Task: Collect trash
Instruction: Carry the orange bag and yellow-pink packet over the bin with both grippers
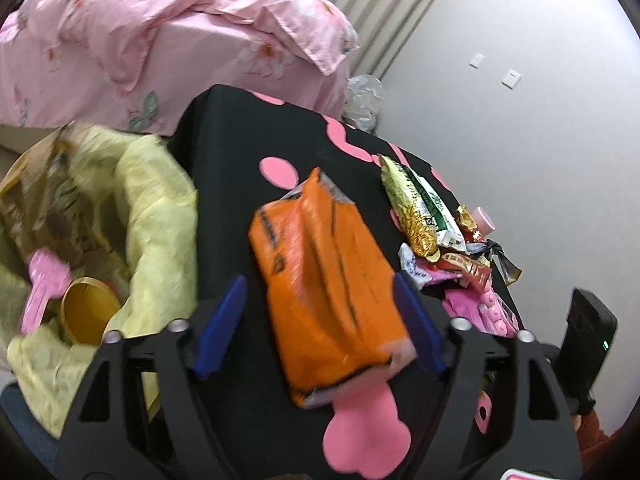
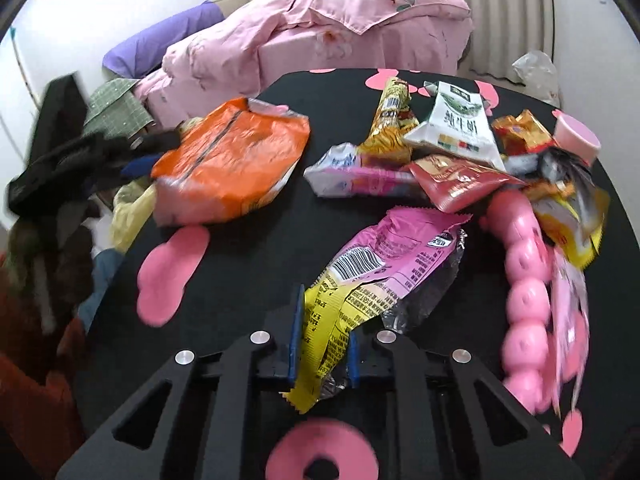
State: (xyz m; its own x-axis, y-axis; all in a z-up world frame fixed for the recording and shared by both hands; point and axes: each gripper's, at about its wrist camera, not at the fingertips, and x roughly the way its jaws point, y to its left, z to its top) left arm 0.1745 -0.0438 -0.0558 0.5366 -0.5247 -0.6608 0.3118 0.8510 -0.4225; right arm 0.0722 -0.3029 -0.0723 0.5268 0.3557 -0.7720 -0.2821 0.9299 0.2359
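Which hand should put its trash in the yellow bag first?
Left. Its gripper has the orange packet between open fingers, right beside the yellow bag. The right gripper is farther away.

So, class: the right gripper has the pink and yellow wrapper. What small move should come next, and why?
Probably lift the pink and yellow wrapper clear of the table. The right gripper is shut on its end, but most of it lies on the table beside the other trash, and the yellow-lined trash bag sits off the table's left edge.
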